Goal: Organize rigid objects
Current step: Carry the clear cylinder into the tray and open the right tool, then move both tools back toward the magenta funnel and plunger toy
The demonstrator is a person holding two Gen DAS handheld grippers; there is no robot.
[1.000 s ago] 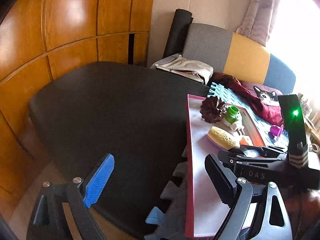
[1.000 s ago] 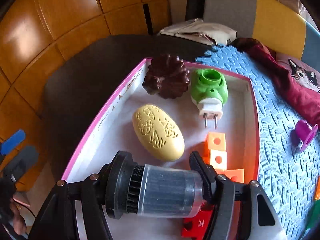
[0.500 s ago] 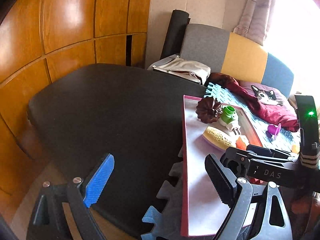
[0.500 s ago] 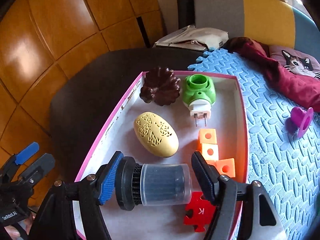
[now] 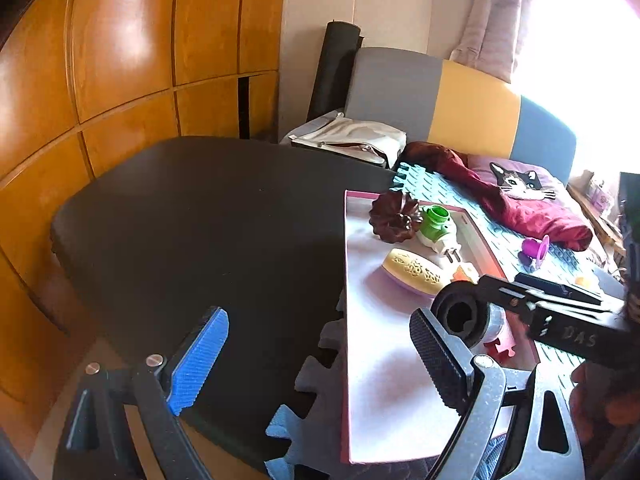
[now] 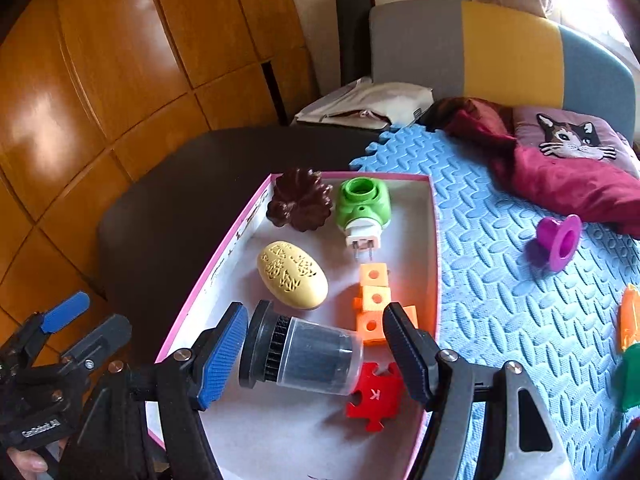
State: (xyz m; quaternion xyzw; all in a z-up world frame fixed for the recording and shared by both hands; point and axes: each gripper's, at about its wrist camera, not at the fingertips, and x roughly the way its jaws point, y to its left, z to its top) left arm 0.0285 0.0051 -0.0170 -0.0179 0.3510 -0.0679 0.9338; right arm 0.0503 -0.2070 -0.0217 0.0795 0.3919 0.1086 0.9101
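Right gripper point(image 6: 316, 344): jaws released. The clear-and-black cylindrical container point(image 6: 300, 354) lies on its side between the pads, inside the pink-rimmed tray point(image 6: 224, 264). The blue pad sits just beside its black cap; whether it touches cannot be confirmed from this angle. The black pad stands apart from the clear end.

Left gripper point(image 5: 316, 364): jaws wide, holding nothing, poised over the dark table point(image 5: 200, 220) beside the tray's near-left edge.

Hazards, near to far:
- The container is round and lies free. A withdrawing pad that brushes the cap could roll it onto the red puzzle piece point(image 6: 374, 396) or against the orange cubes point(image 6: 374, 300).
- Beyond it, the yellow oval case point(image 6: 292, 274), brown fluted mould point(image 6: 300, 204) and green plug-in unit point(image 6: 362, 208) stand close together; a rolling container could displace them.
- The purple cup point(image 6: 560, 242) rests outside the tray on the blue foam mat point(image 6: 500, 300), and is probably not yet sorted.

Change from one second ago: the container was clamped at both ends and carried in the right jaws. It now rests tilted on the tray floor, and the right gripper has drawn up and back, showing more of the tray.
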